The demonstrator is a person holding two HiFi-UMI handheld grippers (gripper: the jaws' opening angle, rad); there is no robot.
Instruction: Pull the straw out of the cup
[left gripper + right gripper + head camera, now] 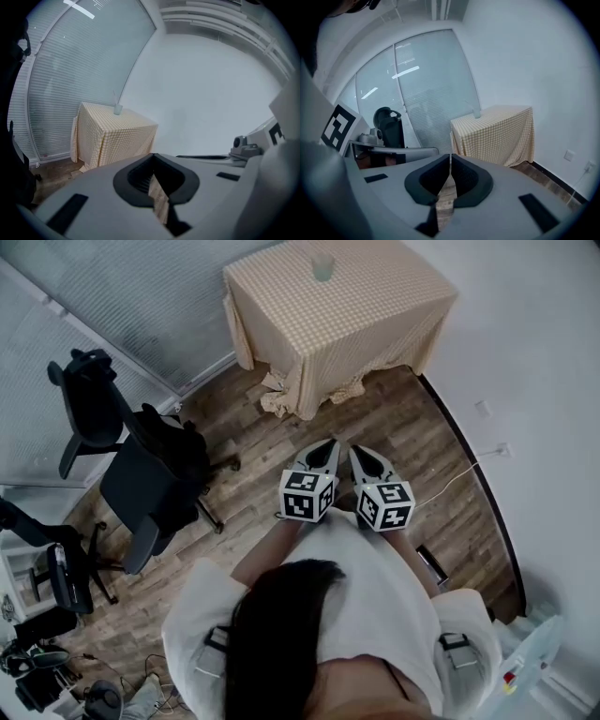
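Observation:
A clear cup (322, 266) stands near the far edge of a small table draped in a yellow checked cloth (347, 324), well ahead of me across the wooden floor. In the left gripper view a thin straw (115, 97) rises out of the cup (117, 109). The right gripper view shows the same cup (476, 113) small on the tabletop (497, 133). I hold both grippers side by side in front of my body, far from the table. My left gripper (328, 448) (153, 158) and my right gripper (361, 454) (450, 157) are both shut and hold nothing.
Two black office chairs (141, 474) stand on the left of the wooden floor. Glass partitions with blinds (112, 296) run behind the table. A white wall with a socket and cable (500, 451) lies to the right. Gear clutters the lower left corner (47, 652).

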